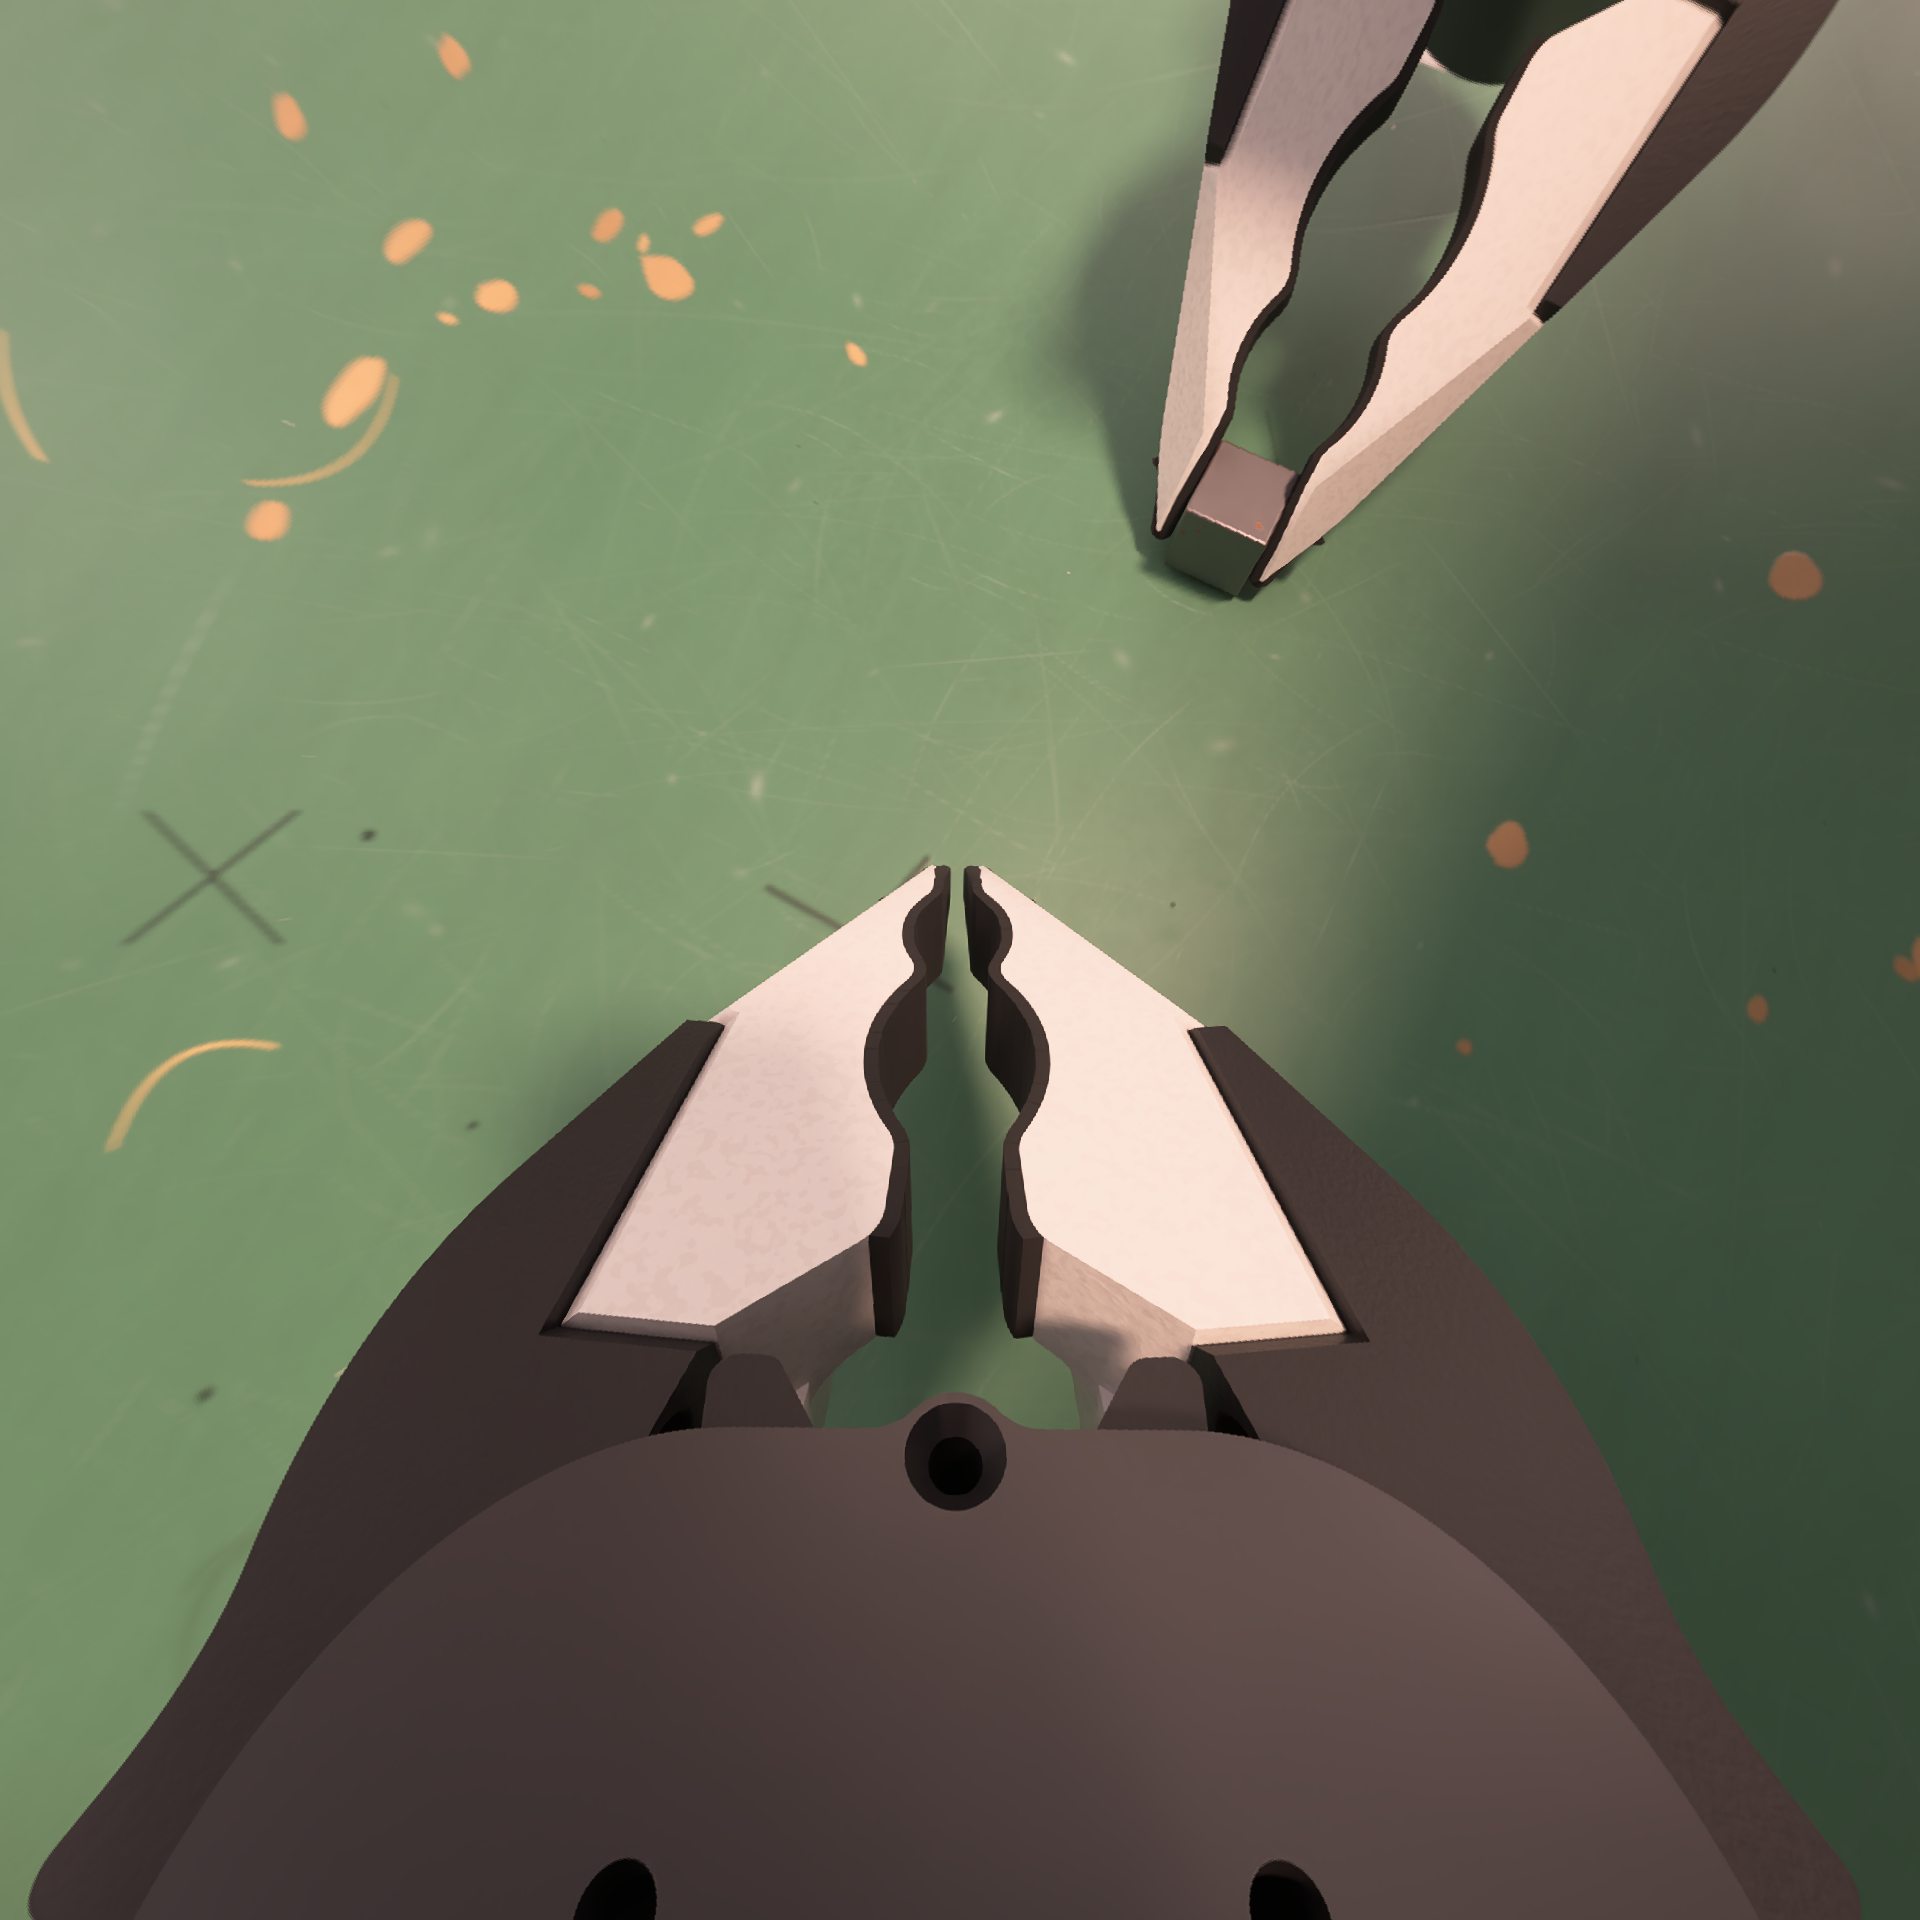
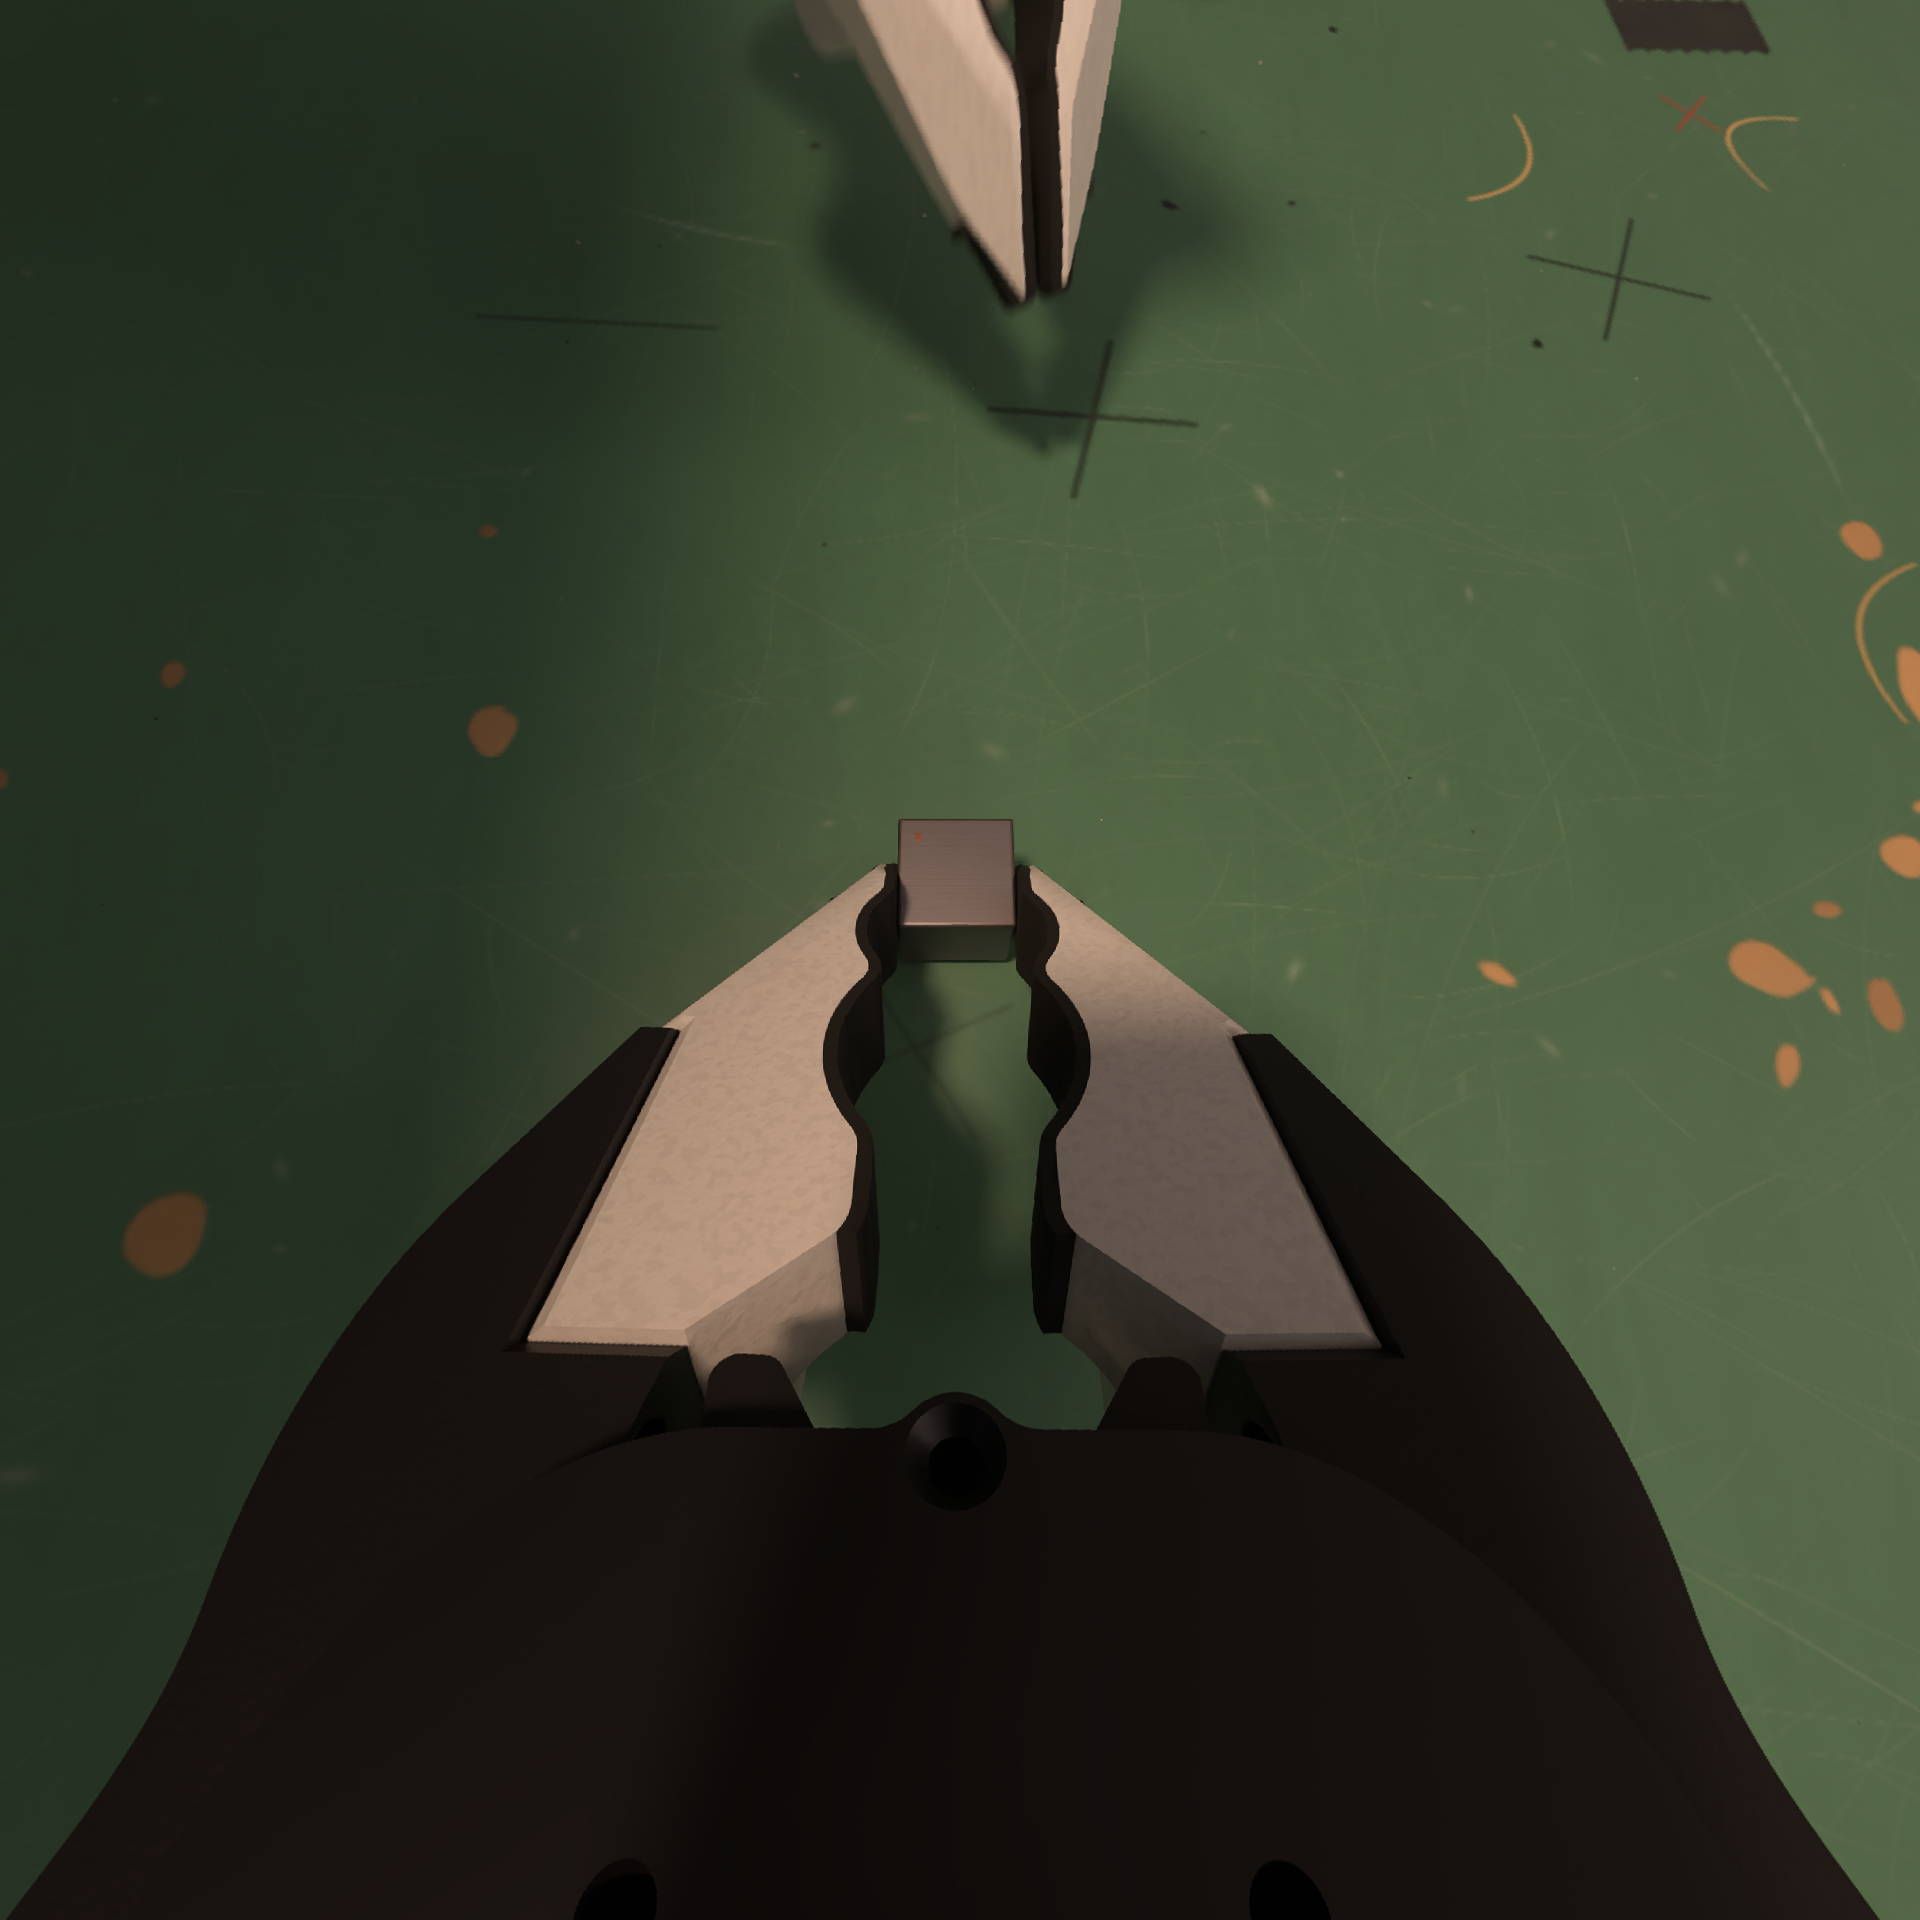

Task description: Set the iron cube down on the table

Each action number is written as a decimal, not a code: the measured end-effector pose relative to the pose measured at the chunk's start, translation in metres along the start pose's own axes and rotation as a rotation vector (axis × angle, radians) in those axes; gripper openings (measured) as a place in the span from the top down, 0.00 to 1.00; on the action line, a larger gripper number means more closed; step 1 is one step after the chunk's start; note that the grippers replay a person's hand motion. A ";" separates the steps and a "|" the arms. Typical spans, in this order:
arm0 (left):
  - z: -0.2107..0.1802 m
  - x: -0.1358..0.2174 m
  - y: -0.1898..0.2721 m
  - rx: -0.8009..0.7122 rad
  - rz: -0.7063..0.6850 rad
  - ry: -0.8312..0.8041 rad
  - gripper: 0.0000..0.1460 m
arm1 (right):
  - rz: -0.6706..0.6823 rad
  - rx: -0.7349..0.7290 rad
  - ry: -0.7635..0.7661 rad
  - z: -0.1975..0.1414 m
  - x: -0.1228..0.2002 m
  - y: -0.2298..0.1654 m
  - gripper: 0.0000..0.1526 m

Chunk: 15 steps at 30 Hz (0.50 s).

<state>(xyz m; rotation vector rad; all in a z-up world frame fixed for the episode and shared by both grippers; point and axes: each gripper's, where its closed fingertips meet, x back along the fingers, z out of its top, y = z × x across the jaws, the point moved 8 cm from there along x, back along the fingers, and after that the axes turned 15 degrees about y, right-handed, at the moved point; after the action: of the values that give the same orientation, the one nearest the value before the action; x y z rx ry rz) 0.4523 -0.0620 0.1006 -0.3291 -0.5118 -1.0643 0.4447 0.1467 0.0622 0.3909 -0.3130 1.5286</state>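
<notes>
While the left gripper (image 1: 957, 873) is seen pressed together and empty, the iron cube (image 2: 956, 883) is pinched between the right gripper's (image 2: 956, 878) fingertips, low against the green table (image 2: 1351, 727).

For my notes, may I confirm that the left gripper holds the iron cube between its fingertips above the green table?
Not quite: the right gripper holds the iron cube, as the right wrist view shows. The left gripper is shut and empty above the green table.
</notes>
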 end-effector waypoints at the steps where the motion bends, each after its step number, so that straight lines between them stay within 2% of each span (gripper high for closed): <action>1: -0.003 -0.007 0.002 0.015 -0.004 -0.003 0.98 | -0.001 0.003 0.000 0.000 0.000 0.000 0.86; 4: -0.009 -0.022 0.004 0.049 -0.034 -0.002 0.98 | -0.006 0.012 0.001 0.000 0.000 -0.001 0.86; 8: -0.014 -0.033 0.009 0.016 -0.050 -0.021 0.98 | -0.008 0.015 0.001 0.000 0.000 -0.001 0.86; 15: -0.016 -0.038 0.012 0.024 -0.060 0.037 0.98 | -0.007 0.012 0.001 -0.001 0.001 -0.002 0.86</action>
<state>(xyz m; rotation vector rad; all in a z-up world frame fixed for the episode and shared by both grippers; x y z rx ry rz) 0.4519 -0.0365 0.0662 -0.2741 -0.5033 -1.1191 0.4465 0.1479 0.0617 0.4003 -0.3018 1.5243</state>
